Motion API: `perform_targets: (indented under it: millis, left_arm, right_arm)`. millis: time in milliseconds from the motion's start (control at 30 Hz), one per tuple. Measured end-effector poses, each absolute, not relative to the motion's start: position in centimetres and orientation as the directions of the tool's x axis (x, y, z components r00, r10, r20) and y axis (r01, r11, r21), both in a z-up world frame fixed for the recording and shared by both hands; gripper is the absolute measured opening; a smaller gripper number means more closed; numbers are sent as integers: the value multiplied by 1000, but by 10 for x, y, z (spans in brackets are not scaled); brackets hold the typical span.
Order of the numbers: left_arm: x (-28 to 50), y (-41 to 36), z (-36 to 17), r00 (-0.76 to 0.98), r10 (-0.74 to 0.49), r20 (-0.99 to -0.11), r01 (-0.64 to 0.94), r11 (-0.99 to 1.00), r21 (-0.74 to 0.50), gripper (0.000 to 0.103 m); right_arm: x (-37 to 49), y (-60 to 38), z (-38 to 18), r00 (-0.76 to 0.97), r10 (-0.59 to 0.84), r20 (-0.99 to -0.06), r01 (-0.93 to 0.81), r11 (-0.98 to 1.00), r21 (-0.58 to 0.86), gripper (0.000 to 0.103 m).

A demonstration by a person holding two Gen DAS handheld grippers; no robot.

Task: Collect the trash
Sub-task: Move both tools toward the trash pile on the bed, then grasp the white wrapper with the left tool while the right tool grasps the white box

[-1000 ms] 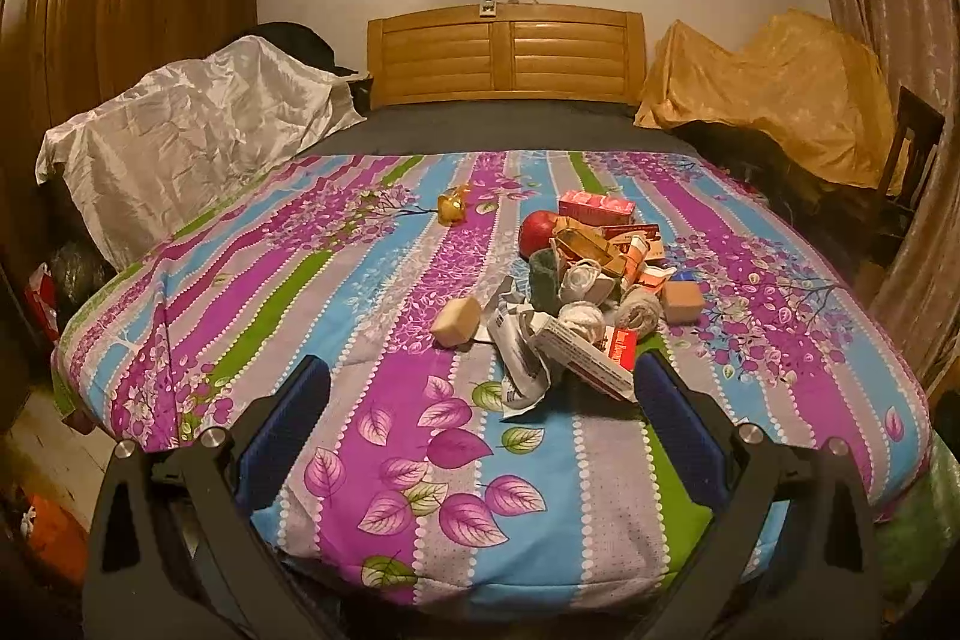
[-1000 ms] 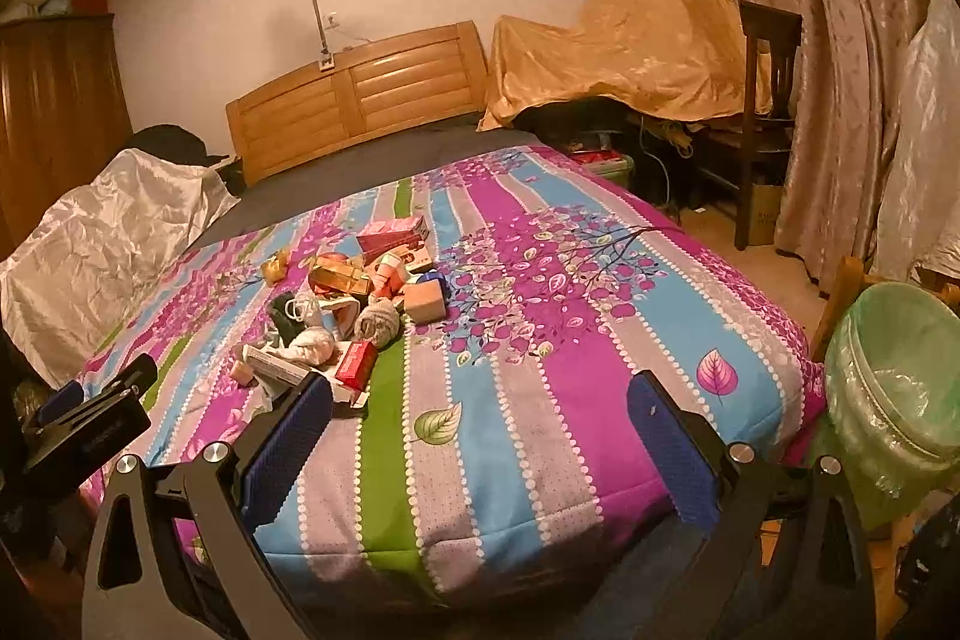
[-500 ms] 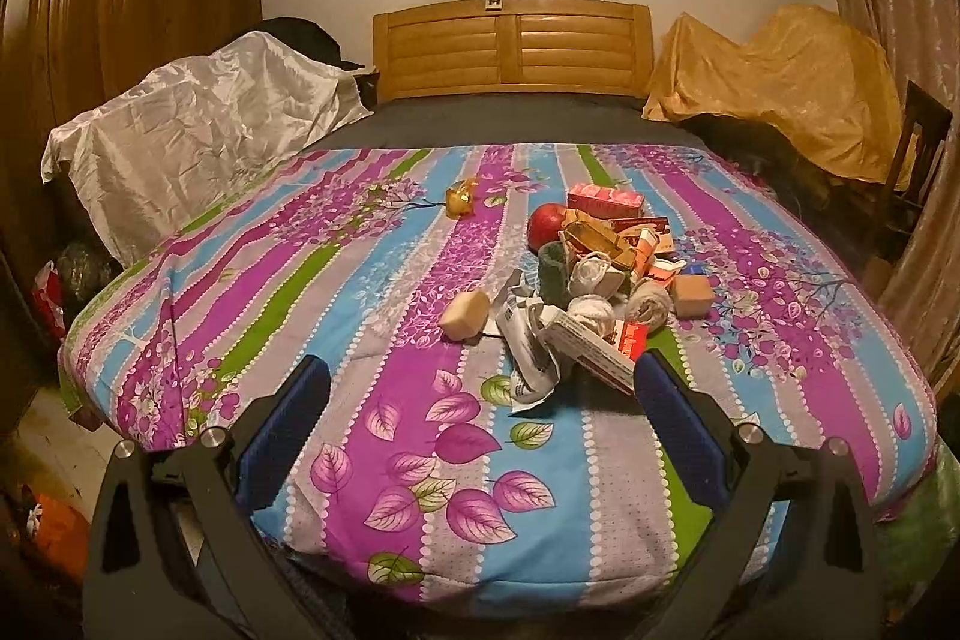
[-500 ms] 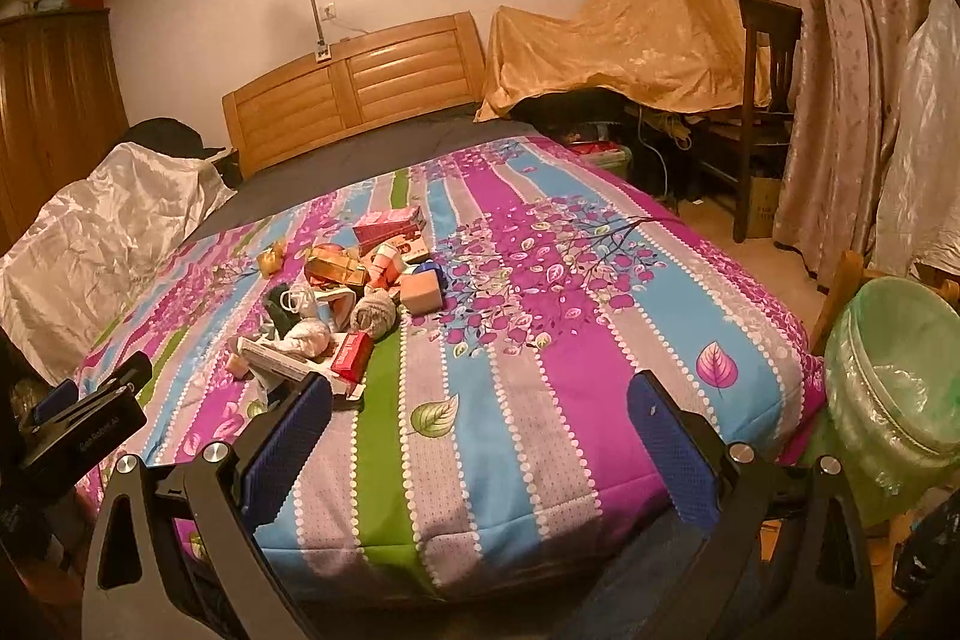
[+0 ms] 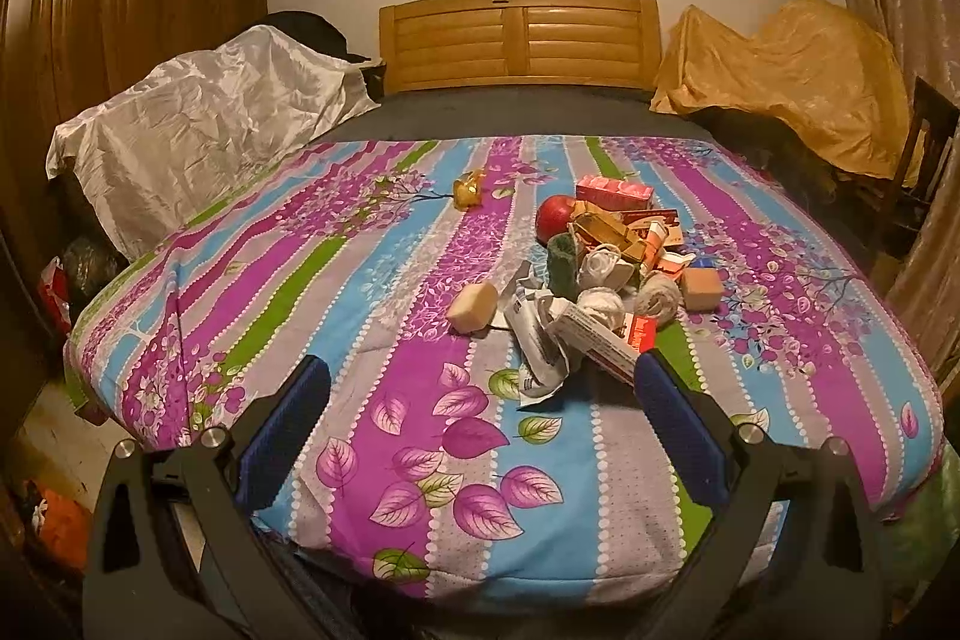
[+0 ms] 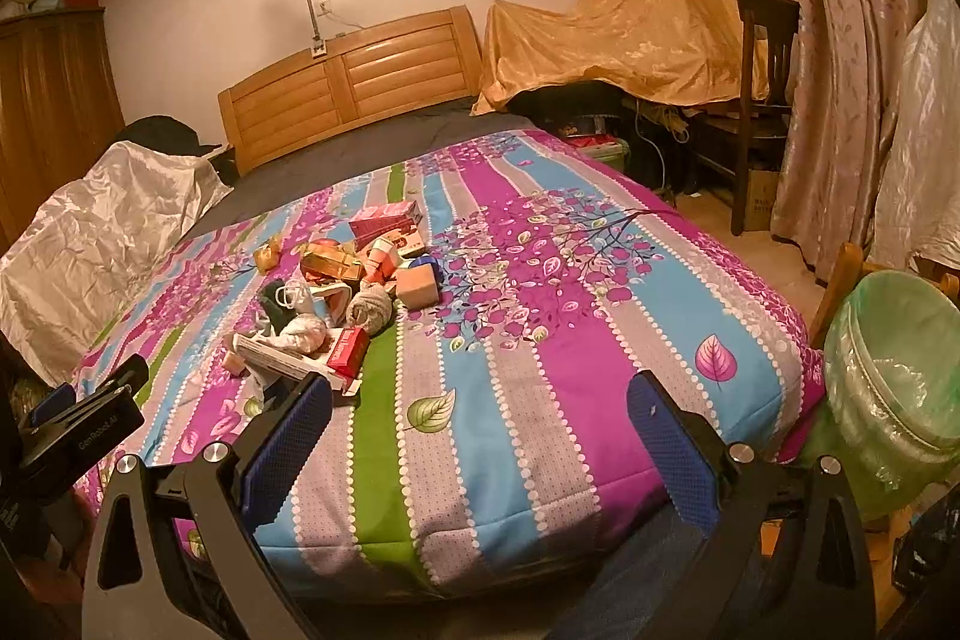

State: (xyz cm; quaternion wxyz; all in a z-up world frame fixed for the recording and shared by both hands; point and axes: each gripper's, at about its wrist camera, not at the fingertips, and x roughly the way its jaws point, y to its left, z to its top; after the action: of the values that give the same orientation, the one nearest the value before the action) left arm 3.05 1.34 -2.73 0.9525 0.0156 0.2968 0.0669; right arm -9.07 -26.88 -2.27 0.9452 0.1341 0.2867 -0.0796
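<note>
So the trash pile (image 5: pixel 606 274) sits on the bed (image 5: pixel 372 280), a bit right of the middle going by the left wrist view. One wrapper (image 5: pixel 468 188) lies apart from it, further back and to the left, and a small block (image 5: pixel 473 307) is just left of the heap. Headboard (image 5: pixel 519 40) is at the far end, wardrobe (image 5: pixel 138 16) off to the left. The bin (image 6: pixel 894 388) stands on the floor by the bed's near right corner, with a chair (image 6: pixel 762 100) behind it by the curtains (image 6: pixel 840 40).
</note>
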Motion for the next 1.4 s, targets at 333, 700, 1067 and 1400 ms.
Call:
perform_targets:
  millis: [333,700,1067,1400]
  left_arm:
    - [31,15,-28,811,143,-568,-122,990,76,98]
    - [49,13,-38,776,170,-607,-86,982,165,98]
    - [63,26,-59,718,131,-683,-6,983,183,98]
    - [71,87,-105,629,46,-776,5,998,63,92]
  right_arm:
    - [-90,-269,-22,824,-71,-561,224,952,210,98]
    - [-77,-265,-13,864,-47,-500,149,975,164,98]
    - [-66,-249,-3,899,-33,-436,65,996,59,98]
    - [-12,-229,-32,826,109,-553,-106,994,38,98]
